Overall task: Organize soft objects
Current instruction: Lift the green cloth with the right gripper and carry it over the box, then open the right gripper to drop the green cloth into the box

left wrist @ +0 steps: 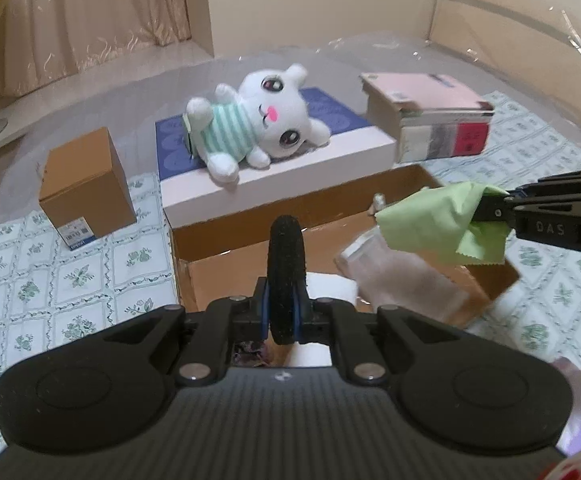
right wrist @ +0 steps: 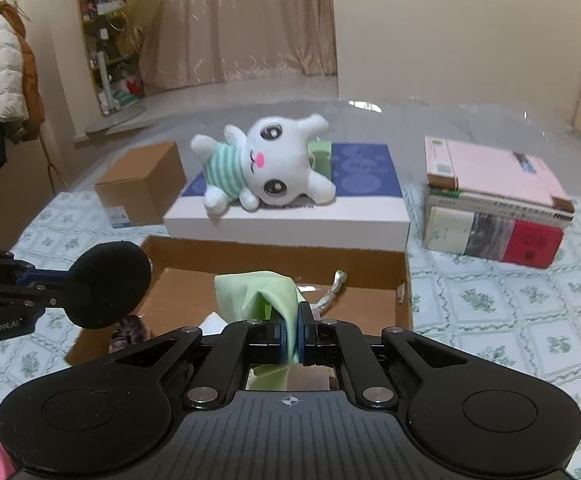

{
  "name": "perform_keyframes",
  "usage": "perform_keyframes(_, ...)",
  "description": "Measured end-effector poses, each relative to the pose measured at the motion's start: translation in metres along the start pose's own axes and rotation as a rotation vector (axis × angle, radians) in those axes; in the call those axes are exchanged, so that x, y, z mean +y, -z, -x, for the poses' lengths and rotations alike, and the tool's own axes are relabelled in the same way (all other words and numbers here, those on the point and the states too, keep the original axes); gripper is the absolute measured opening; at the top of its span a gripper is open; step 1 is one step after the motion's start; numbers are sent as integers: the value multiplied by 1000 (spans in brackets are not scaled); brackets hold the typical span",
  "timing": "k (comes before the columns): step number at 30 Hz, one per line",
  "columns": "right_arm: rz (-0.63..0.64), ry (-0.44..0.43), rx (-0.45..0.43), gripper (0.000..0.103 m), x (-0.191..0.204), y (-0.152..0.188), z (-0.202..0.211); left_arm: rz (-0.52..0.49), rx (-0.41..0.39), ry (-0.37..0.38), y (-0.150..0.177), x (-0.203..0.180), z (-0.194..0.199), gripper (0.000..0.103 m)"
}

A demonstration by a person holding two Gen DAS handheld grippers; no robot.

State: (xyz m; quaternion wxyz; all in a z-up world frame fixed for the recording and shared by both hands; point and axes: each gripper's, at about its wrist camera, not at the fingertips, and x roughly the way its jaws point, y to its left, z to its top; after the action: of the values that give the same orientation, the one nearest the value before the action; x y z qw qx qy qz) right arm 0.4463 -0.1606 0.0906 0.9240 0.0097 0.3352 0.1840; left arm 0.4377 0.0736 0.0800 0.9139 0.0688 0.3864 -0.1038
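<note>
Your right gripper [right wrist: 290, 332] clamps the green cloth [right wrist: 258, 292]; your left gripper [left wrist: 285, 280] pinches a black foam disc [right wrist: 108, 284], apparently round only in the right view.

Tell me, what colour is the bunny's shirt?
The plush bunny's shirt has mint-green and white stripes, clearest in the right wrist view.

You face beige curtains [right wrist: 246, 24] on a cream wall [right wrist: 450, 32], a cluttered shelf [right wrist: 106, 40] and hung coats [right wrist: 2, 76] at left.
</note>
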Motion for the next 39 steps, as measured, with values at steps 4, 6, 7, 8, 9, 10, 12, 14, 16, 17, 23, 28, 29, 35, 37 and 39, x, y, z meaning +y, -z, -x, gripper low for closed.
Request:
perform_keyframes(4, -12, 5, 28, 5, -4, 2, -20, 13, 32, -8, 0, 6, -23, 10)
perform_keyframes(6, -14, 7, 38, 5, -5, 3, -27, 14, 39, -10, 0, 7, -31, 11)
perform_keyframes(7, -14, 9, 44, 5, -6, 3, -30, 18, 42, -10, 0, 7, -34, 12)
perform_keyframes(8, -14, 10, 48, 5, -7, 4, -32, 21, 43, -10, 0, 8, -36, 12)
perform_keyframes(9, -14, 12, 51, 5, -7, 4, -34, 25, 42, -10, 0, 8, -38, 17)
perform_keyframes(10, -15, 13, 53, 5, -8, 5, -35, 30, 42, -10, 0, 9, -39, 30)
perform_keyframes(12, -18, 15, 56, 5, -9, 4, -35, 37, 35, -6, 0, 10, -39, 33)
perform_keyframes(14, -18, 16, 57, 5, -10, 3, -35, 36, 32, -10, 0, 12, -36, 33)
perform_keyframes(16, -20, 18, 55, 5, -11, 2, -34, 39, 29, -11, 0, 14, -33, 33)
perform_keyframes(17, -22, 19, 56, 5, -12, 1, -34, 40, 27, -13, 0, 16, -31, 33)
perform_keyframes(23, -49, 22, 69, 5, -15, 2, -36, 44, 15, -18, 0, 22, -20, 33)
perform_keyframes(28, -70, 4, 79, 5, -17, 2, -41, 41, 13, -15, 1, 23, -17, 33)
perform_keyframes(29, -74, -4, 82, 6, -17, 2, -42, 41, 14, -13, 1, 23, -18, 33)
perform_keyframes(35, -57, 7, 87, 75, -15, 5, -41, 50, 24, -2, 5, 23, -17, 37)
perform_keyframes(37, -39, 12, 99, 75, -14, 6, -40, 53, 21, -2, 5, 24, -15, 38)
perform_keyframes(39, -30, 18, 103, 75, -13, 7, -36, 58, 17, -3, 6, 25, -10, 38)
